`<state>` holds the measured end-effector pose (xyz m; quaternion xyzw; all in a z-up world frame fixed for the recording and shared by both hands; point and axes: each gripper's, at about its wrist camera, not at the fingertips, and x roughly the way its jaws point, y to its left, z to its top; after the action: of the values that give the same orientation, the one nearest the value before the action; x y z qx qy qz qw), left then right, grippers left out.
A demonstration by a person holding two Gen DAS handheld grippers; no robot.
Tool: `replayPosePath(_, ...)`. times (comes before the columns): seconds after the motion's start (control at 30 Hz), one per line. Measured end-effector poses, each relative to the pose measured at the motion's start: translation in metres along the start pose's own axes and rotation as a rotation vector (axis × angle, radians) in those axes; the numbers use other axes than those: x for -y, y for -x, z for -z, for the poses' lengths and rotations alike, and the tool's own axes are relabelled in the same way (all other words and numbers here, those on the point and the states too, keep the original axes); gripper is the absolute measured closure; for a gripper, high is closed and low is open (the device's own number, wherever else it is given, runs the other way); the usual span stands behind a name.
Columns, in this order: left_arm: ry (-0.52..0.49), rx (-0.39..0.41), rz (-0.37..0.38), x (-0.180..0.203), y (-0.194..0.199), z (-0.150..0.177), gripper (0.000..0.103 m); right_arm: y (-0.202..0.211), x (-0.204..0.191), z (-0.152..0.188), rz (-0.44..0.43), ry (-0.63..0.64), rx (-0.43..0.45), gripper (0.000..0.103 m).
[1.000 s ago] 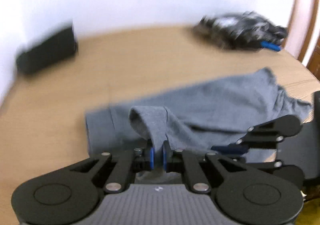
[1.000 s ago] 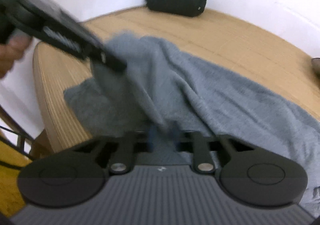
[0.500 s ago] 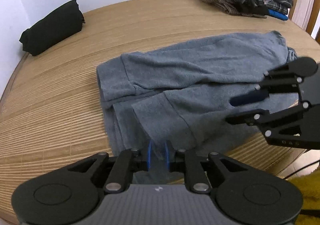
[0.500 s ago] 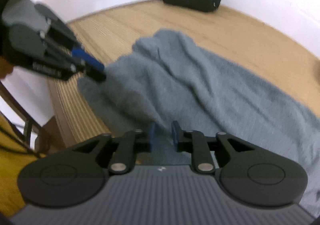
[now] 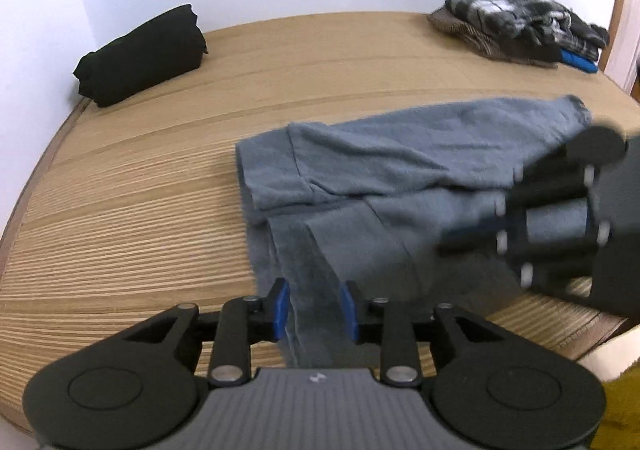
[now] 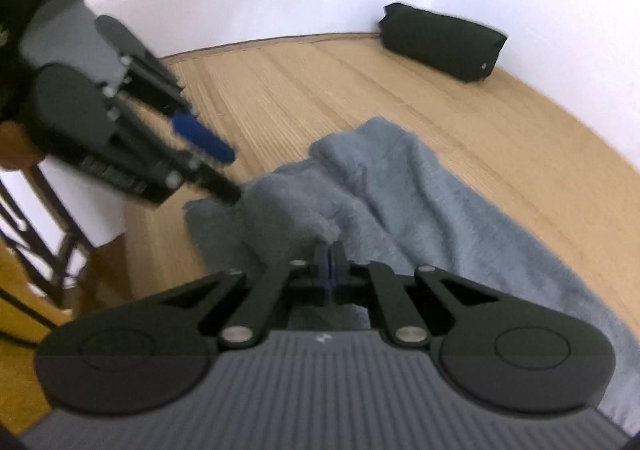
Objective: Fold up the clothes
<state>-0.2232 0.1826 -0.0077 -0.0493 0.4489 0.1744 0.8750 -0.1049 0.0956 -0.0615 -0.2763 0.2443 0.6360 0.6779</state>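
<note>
A grey garment (image 5: 380, 178) lies partly folded on the wooden table (image 5: 120, 210), one hem reaching the near edge. My left gripper (image 5: 314, 308) hovers low over that hem. Its jaws are opening, and a strip of grey cloth lies between the blue pads (image 5: 281, 306) without being pressed. In the right wrist view the left gripper (image 6: 224, 170) hangs over the garment's (image 6: 420, 210) left end. My right gripper (image 6: 329, 270) is shut just above the cloth, pads together; no fabric shows between them. It appears blurred in the left wrist view, right gripper (image 5: 460, 238) over the garment's right part.
A black folded bundle (image 5: 140, 54) rests at the table's far left by the white wall, seen also as the black bundle (image 6: 444, 42). A pile of plaid and dark clothes (image 5: 520, 26) sits far right. The table's rim (image 6: 132, 234) drops off beside a dark frame (image 6: 48, 234).
My left gripper let go of the raised grey fold, sank toward the table, and its jaws spread. The cloth now lies flat. My right gripper's jaws opened, then closed, while it shifted.
</note>
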Motion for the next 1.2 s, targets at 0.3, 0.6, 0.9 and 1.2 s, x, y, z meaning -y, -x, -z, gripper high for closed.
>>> replayPosePath(0.3, -0.021, 0.018, 0.068, 0.014, -0.012, -0.017, 0.057, -0.020, -0.011, 0.015, -0.033, -0.015, -0.115, 0.095)
replayPosePath(0.6, -0.057, -0.122, 0.024, 0.019, -0.047, 0.009, 0.051, 0.010, 0.031, 0.002, -0.072, -0.345, 0.022, 0.094)
replayPosePath(0.9, -0.053, -0.118, 0.024, 0.013, -0.049, 0.011, 0.043, -0.053, 0.014, 0.000, 0.028, -0.224, -0.079, 0.096)
replayPosePath(1.2, -0.091, -0.085, -0.001, 0.015, -0.041, 0.002, 0.041, -0.002, 0.014, 0.010, -0.053, -0.012, -0.115, 0.035)
